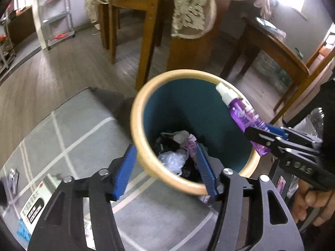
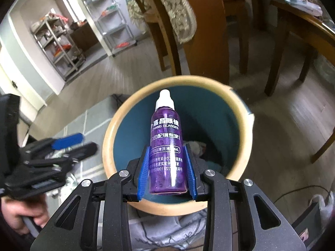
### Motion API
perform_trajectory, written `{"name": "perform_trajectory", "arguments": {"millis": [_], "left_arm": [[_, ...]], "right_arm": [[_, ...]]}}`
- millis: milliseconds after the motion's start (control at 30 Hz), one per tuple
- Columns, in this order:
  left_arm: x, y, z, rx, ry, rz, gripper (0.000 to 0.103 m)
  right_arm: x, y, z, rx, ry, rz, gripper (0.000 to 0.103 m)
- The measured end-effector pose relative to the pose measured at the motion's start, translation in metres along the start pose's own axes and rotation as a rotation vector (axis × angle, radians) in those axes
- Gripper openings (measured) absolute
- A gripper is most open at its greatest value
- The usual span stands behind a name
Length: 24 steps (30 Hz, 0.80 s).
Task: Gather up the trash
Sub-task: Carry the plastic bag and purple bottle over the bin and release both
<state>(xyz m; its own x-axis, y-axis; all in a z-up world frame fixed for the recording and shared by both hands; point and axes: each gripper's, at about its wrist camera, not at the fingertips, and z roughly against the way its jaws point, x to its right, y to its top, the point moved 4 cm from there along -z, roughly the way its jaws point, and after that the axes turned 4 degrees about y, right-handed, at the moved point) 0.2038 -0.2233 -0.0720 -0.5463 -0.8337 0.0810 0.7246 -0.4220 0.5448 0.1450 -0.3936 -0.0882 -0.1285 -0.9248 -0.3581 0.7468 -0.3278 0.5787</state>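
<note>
A teal bin with a tan rim [image 1: 138, 123] [image 2: 107, 138] stands on the floor and holds crumpled plastic and wrappers [image 1: 178, 150]. My left gripper [image 1: 165, 167] is open over the bin's near rim, nothing between its blue pads. My right gripper [image 2: 167, 167] is shut on a purple bottle [image 2: 167, 142] with a white dropper cap, held above the bin's mouth. In the left wrist view that purple bottle [image 1: 242, 113] reaches over the right rim, with the right gripper [image 1: 270, 136] clamped on its lower end. The left gripper [image 2: 69, 144] shows blurred at the left of the right wrist view.
A grey rug with pale lines [image 1: 69, 138] lies under the bin, with a printed box [image 1: 33, 205] and small litter on it. Wooden chair legs [image 1: 148, 33] and a cloth-draped table [image 1: 188, 6] stand behind. A metal shelf rack [image 2: 58, 48] is far left.
</note>
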Motion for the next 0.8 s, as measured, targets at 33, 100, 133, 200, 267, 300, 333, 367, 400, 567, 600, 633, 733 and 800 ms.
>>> {"name": "perform_trajectory", "arguments": {"millis": [33,100,133,200,267,300,333,367,400,567,600,633,733,800], "left_arm": [[-0.004,-0.001,0.002,0.004,0.002,0.009,0.064],[-0.015,-0.006,0.009,0.012,0.008,0.033,0.064],[-0.022,-0.01,0.013,0.014,0.014,0.047,0.065],[-0.036,-0.016,0.019,0.017,0.022,0.073,0.065],[-0.05,-0.024,0.026,0.021,0.037,0.098,0.067],[-0.056,-0.028,0.028,0.022,0.046,0.107,0.069],[-0.063,-0.032,0.032,0.023,0.057,0.117,0.07],[-0.071,-0.036,0.035,0.024,0.068,0.128,0.071],[-0.079,-0.04,0.039,0.024,0.08,0.139,0.073],[-0.123,-0.062,0.061,0.031,0.142,0.213,0.076],[-0.134,-0.067,0.067,0.036,0.154,0.236,0.077],[-0.141,-0.07,0.071,0.039,0.162,0.25,0.077],[-0.165,-0.08,0.083,0.048,0.192,0.296,0.079],[-0.178,-0.087,0.089,0.049,0.212,0.317,0.08]], "right_arm": [[-0.001,-0.001,-0.005,-0.014,-0.002,0.002,0.034],[-0.001,-0.004,-0.012,-0.038,-0.003,0.003,0.034],[-0.002,-0.005,-0.014,-0.047,-0.003,0.003,0.034],[-0.002,-0.007,-0.019,-0.061,-0.007,0.008,0.034],[-0.005,-0.008,-0.025,-0.082,-0.009,0.013,0.034],[-0.006,-0.009,-0.025,-0.085,-0.008,0.015,0.034],[-0.007,-0.01,-0.028,-0.094,-0.011,0.02,0.035],[-0.008,-0.01,-0.028,-0.094,-0.012,0.025,0.036],[-0.009,-0.01,-0.027,-0.089,-0.01,0.03,0.039],[-0.016,-0.007,-0.019,-0.052,-0.005,0.045,0.043],[-0.018,-0.005,-0.018,-0.047,-0.004,0.047,0.043],[-0.02,-0.005,-0.017,-0.04,0.0,0.051,0.043],[-0.03,-0.003,-0.015,-0.025,0.014,0.068,0.044],[-0.04,-0.004,-0.015,-0.02,0.028,0.087,0.044]]}}
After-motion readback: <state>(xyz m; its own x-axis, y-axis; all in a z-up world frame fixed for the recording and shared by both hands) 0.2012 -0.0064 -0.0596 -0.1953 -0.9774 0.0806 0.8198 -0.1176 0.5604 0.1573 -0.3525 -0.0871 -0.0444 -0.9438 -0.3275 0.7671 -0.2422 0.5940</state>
